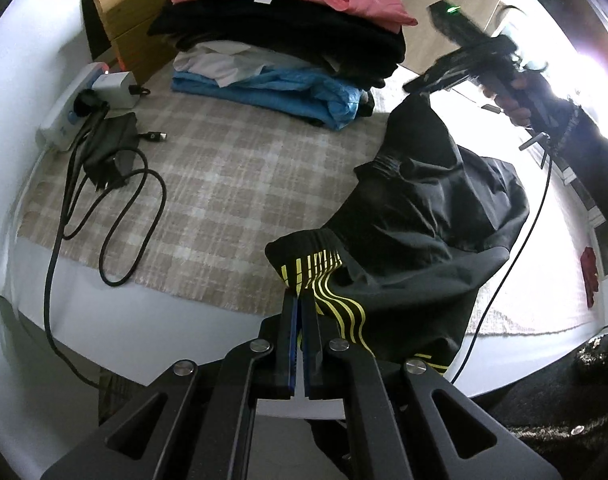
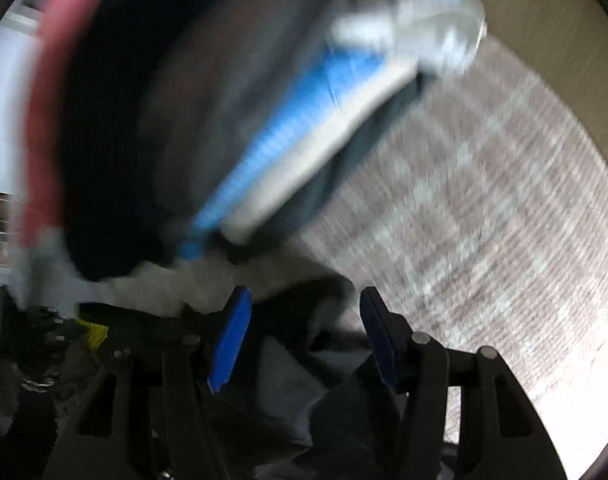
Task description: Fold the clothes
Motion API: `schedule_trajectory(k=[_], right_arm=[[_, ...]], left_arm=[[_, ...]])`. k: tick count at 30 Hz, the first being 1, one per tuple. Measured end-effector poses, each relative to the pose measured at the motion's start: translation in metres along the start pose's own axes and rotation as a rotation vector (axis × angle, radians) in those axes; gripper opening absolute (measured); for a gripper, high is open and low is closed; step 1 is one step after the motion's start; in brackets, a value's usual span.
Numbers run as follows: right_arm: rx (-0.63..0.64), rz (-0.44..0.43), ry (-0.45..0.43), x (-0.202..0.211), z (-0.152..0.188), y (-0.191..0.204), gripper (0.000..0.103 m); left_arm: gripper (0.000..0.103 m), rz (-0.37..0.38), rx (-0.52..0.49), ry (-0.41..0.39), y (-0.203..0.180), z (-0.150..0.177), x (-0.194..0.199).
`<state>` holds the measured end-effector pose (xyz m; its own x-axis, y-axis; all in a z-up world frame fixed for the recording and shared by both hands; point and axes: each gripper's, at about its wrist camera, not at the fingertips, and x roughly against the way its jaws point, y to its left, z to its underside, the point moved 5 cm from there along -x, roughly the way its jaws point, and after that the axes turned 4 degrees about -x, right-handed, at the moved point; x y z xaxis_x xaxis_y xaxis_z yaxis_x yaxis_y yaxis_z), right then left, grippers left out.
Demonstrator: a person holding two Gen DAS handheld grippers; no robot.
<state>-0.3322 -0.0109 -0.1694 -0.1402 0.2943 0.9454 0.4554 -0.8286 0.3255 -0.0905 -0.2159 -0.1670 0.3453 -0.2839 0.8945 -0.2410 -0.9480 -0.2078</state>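
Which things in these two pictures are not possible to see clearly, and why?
- Right wrist view: stack of folded clothes smeared by motion blur; single garments unclear.
- Right gripper: whether any cloth touches its open fingers is blurred.
- Left wrist view: black shorts bunched; lower part hidden behind the left gripper.
- Power strip: labels too small.

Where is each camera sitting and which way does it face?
Left wrist: on the left hand-held gripper, looking down its shut fingers clamped on black shorts; shows the clothes pile and the person's right hand.
Right wrist: on the right hand-held gripper, steeply down and blurred; jaws apart over dark cloth, the pile just beyond.
Shared: the pile, checked mat and shorts with yellow stripes.
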Motion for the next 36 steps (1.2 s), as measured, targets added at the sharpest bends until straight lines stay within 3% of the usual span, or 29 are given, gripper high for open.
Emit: schedule_trajectory(k=[2, 4, 5, 6, 11, 14, 16, 20, 24, 26, 28, 29, 31, 33, 36], right_arm=[[0.011, 0.044, 0.049, -0.015, 0.008, -0.003, 0.056], [0.036, 0.029, 0.019, -0.016, 0.017, -0.001, 0.049], [0.048, 0.022, 0.004, -0.016, 0.021, 0.0, 0.024], [0.055, 0.01, -0.021, -0.013, 0.027, 0.0, 0.007], [-0.015, -0.125, -0.344, 0.056, 0.069, -0.006, 0.007], [-0.097, -0.195, -0.536, 0.121, 0.116, -0.021, 0.007], [-0.123, -0.172, -0.666, 0.167, 0.146, -0.027, 0.007], [-0.19, -0.134, -0.944, 0.269, 0.24, -0.034, 0.007], [-0.229, -0.009, -1.202, 0.361, 0.338, -0.024, 0.006], [-0.22, 0.027, -1.28, 0.394, 0.389, -0.009, 0.006], [-0.276, 0.152, -1.215, 0.405, 0.413, -0.015, 0.006], [-0.298, 0.166, -1.164, 0.4, 0.413, -0.02, 0.007], [-0.332, 0.147, -1.038, 0.377, 0.408, -0.034, 0.013], [-0.352, 0.129, -0.905, 0.334, 0.393, -0.047, 0.037], [-0.33, 0.086, -0.731, 0.249, 0.364, -0.053, 0.041]], left_arm=[[0.001, -0.002, -0.008, 0.004, -0.001, 0.001, -0.001], [0.001, -0.002, -0.008, 0.0, 0.0, 0.001, -0.001], [0.001, -0.002, -0.009, -0.001, 0.0, 0.001, -0.001], [0.001, -0.002, -0.007, -0.009, 0.0, 0.0, 0.0], [0.001, -0.003, -0.04, -0.081, -0.008, -0.013, 0.022], [0.001, -0.004, -0.096, -0.148, -0.021, -0.033, 0.047], [0.001, 0.006, -0.145, -0.22, -0.035, -0.057, 0.069], [0.001, 0.042, -0.263, -0.372, -0.073, -0.105, 0.119], [0.001, 0.089, -0.399, -0.499, -0.121, -0.136, 0.169], [0.001, 0.12, -0.479, -0.551, -0.148, -0.146, 0.191], [0.001, 0.118, -0.545, -0.556, -0.168, -0.149, 0.195], [0.001, 0.115, -0.569, -0.547, -0.177, -0.15, 0.192], [0.001, 0.126, -0.585, -0.495, -0.182, -0.145, 0.176], [0.001, 0.126, -0.593, -0.445, -0.182, -0.139, 0.158], [0.001, 0.115, -0.533, -0.366, -0.16, -0.123, 0.129]])
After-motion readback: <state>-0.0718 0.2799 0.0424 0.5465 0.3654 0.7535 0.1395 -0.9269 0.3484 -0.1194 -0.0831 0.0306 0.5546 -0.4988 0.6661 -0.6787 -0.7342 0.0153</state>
